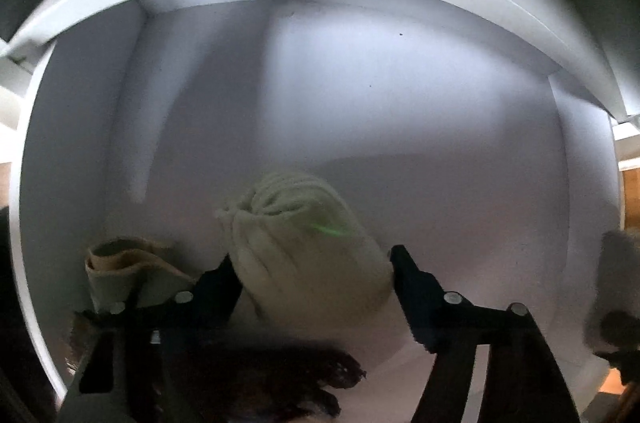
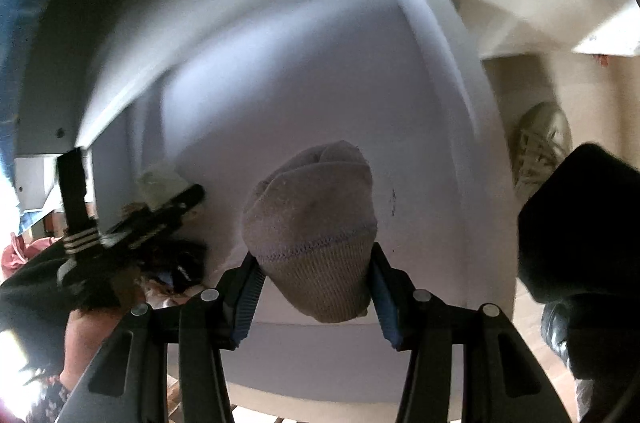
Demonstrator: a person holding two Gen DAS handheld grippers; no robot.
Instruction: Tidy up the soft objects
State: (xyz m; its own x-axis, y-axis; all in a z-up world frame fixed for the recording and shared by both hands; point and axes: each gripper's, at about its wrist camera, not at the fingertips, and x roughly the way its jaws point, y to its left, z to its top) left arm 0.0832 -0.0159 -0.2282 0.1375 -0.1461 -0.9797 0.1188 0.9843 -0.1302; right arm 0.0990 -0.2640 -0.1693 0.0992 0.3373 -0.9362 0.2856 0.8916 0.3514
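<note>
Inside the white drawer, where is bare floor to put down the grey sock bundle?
Bare floor lies right of the cream bundle, up to the right wall. The left corner is crowded by the beige roll.

My left gripper (image 1: 310, 265) has matte black jaws on black linkage arms fastened by round silver screws. My right gripper (image 2: 316, 265) matches, its jaws lined with ribbed blue pads (image 2: 248, 297). A dark sleeve (image 2: 36, 287) shows three pale stripes.
</note>
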